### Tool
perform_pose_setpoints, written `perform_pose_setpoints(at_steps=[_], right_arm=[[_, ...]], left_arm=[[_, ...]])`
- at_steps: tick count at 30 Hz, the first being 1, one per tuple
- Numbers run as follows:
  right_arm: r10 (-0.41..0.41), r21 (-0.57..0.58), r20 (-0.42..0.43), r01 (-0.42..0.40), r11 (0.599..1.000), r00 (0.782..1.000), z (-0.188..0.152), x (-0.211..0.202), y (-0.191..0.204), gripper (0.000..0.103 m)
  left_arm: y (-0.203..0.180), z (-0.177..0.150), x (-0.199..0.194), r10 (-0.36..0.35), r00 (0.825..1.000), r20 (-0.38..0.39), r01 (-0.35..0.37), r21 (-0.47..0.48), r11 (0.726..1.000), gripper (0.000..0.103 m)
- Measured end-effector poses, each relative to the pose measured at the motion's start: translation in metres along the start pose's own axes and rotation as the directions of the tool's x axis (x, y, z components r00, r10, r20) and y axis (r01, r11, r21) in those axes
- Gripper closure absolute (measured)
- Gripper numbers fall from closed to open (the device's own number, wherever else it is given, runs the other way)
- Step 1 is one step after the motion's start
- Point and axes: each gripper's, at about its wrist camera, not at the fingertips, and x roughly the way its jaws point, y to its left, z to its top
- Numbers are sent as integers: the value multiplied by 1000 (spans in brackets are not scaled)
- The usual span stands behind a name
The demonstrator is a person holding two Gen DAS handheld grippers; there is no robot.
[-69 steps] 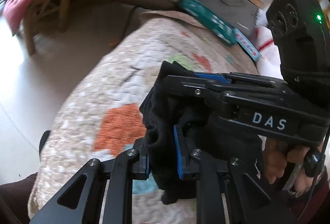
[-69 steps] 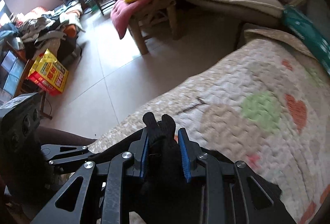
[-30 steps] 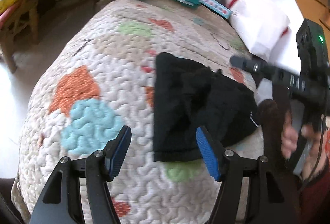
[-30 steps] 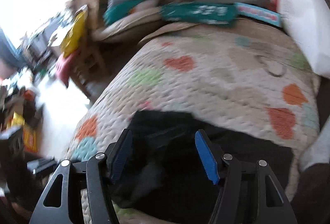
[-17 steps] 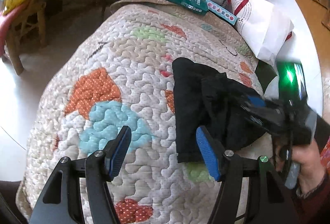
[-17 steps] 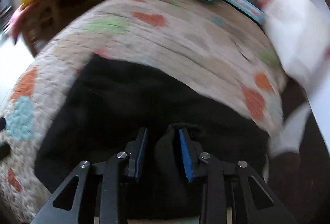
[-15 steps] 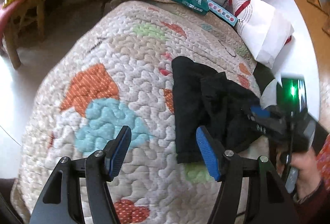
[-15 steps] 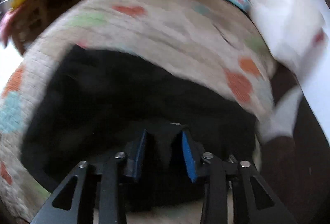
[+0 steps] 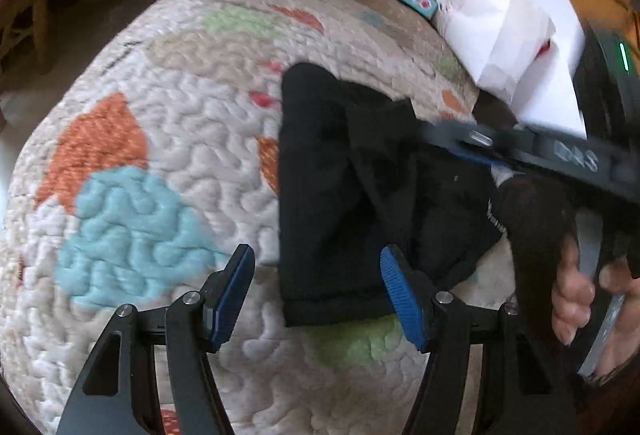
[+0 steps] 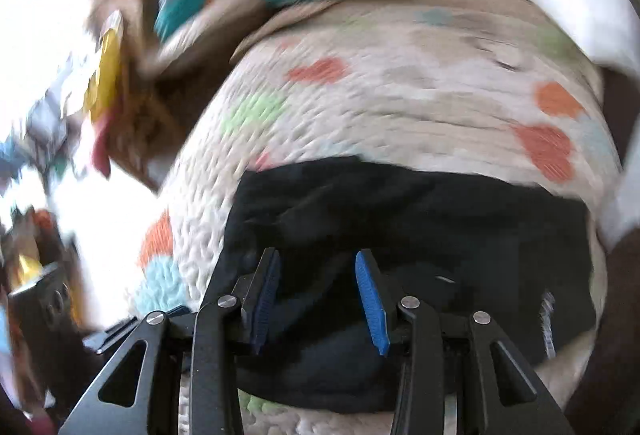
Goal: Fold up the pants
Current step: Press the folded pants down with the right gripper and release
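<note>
**Pants half-folded on the quilt, one gripper poised over the bundle**

Pants of black soft fabric (image 9: 340,187) are seen lying in a rumpled, partly folded bundle on the cream quilted cover with orange, blue and green patches (image 9: 180,139), toward its right side in the left wrist view. Nearest that camera, the left gripper (image 9: 316,287) is held wide apart with nothing between its blue pads; only the bundle's lower left corner lies in the gap behind them. In the right wrist view, the right gripper (image 10: 318,293) is set low over the dark cloth with its jaws partly apart; whether a fold is pinched between the pads cannot be told, as the frame is blurred.

A loose upper layer could be dragged askew if only one ply is caught, and the fold would be undone. The bundle could also slide on the soft cover.

Only the left wrist view shows the person's hand (image 9: 576,287) on the right tool's handle, and the white paper bag (image 9: 508,35) beyond. The bundle's far straight edge is better shown by the right wrist view.
</note>
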Motion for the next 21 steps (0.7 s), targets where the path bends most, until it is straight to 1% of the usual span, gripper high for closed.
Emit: perform_pose_setpoints(at_steps=[2,4,6,7,8,9,11,15,16,18,19,20,21], right_arm=[[-43,-110,-38,38,993,998,4,18,29,58],[-61,-175,-88,45,983,994,6,37,47,50],[-136,-236,-107,107,966,985,4,52,57,50],[-166,-261,-117,131,956,979,3,60,60,62],[-176,-260,-119,140,955,977,7,65,57,80],[-180,-235,-127,146,961,976,9,67,52,93],[-148,-168,-105,129,977,983,7,53,39,94],[-178,-56,-56,174,983,983,-5,20,1,93],[-192,-25,-55,191,981,980,-12,10,-11,93],[-205,38,-88,209,977,975,-27,1,-36,91],[-204,84,-119,214,973,972,-37,0,-53,82],[-211,118,-139,227,967,968,-44,0,-64,75],[-223,151,-156,246,957,962,-50,-1,-76,57]], left_arm=[[-4,-4,4,5,1000,-14,-5,17,1000,38],[-4,-6,3,4,1000,-14,-4,17,1000,38],[0,-5,2,-7,1000,-16,7,-9,1000,38],[3,-5,1,-13,1000,-16,12,-24,1000,38],[7,-4,0,-19,1000,-15,19,-46,999,38],[9,-4,-2,-19,1000,-12,18,-57,998,38],[12,-3,-4,-10,1000,-4,10,-67,998,38],[13,-2,-4,-15,1000,-1,15,-80,997,38],[13,-2,-4,-16,1000,-1,16,-80,997,38],[12,-1,-3,-19,1000,-4,19,-78,997,38],[12,-2,-4,-17,1000,-4,17,-74,997,38],[11,-2,-4,-15,1000,-6,14,-69,998,38],[10,-3,-3,-14,1000,-6,13,-66,998,38]])
